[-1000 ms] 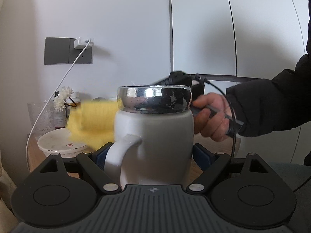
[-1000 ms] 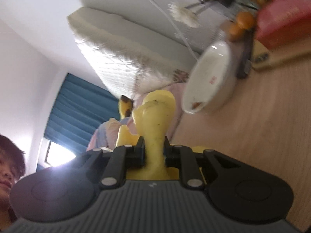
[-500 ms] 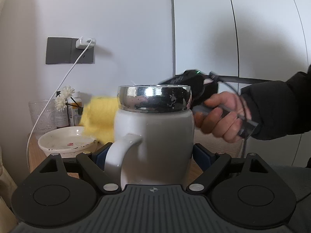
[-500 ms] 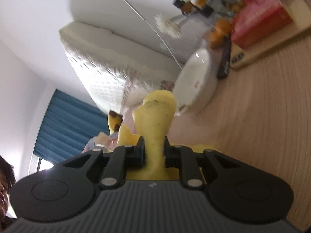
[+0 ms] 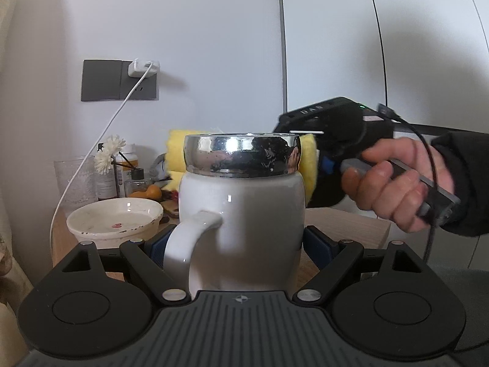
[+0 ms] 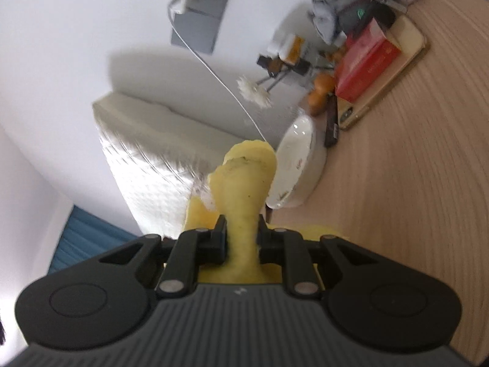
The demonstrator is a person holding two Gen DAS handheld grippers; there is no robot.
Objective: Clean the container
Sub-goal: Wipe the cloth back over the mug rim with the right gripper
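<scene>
My left gripper [image 5: 241,241] is shut on a white mug [image 5: 244,214] with a shiny silver rim and its handle toward the camera, held upright above the table. My right gripper [image 6: 243,229] is shut on a yellow sponge [image 6: 244,183]. In the left wrist view the right gripper [image 5: 321,153] comes in from the right at rim height, behind the mug. The sponge [image 5: 175,146] shows on both sides of the silver rim. The mug's inside is hidden.
A white dish [image 5: 116,220] sits on the wooden table [image 6: 412,183] left of the mug. Behind it are a glass [image 5: 73,180], bottles, a white flower, oranges, a red box [image 6: 366,64] and a phone. A charger cable hangs from a wall socket [image 5: 119,79].
The right gripper and sponge have moved right and risen behind the mug's rim; the sponge was at the mug's left before. The mug has stayed still in the left gripper.
</scene>
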